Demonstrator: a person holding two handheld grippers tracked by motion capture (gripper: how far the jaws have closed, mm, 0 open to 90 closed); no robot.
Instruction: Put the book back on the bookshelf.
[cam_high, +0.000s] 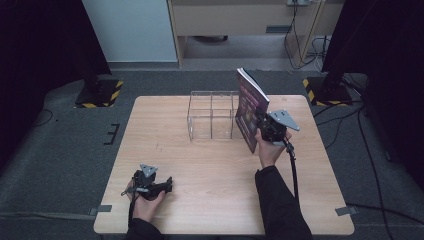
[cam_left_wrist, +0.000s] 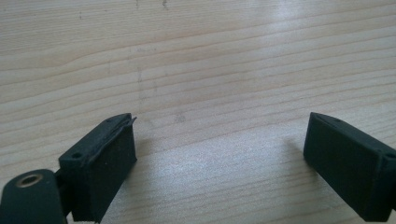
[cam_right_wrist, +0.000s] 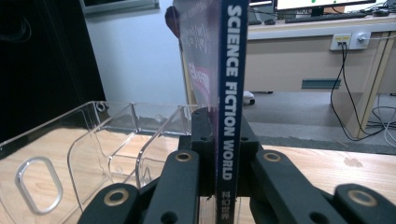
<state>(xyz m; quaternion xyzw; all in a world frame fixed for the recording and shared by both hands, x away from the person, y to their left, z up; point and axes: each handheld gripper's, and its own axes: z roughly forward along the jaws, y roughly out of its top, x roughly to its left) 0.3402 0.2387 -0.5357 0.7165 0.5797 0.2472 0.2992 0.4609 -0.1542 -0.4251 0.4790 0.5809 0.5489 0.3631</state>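
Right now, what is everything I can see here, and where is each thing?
Table: one, light wood, centre of the room.
Clear rack: one, transparent with dividers, far middle of the table.
Magazine: one, purple cover, blue spine reading SCIENCE FICTION WORLD, held upright just right of the rack.
Striped stand bases: two, black and yellow, on the floor at the far corners.
Desk: one, beige, background.
Left gripper: black, open, low over bare table, near left.
Right gripper: black, shut on the magazine's spine.
Hands: two, dark sleeves.
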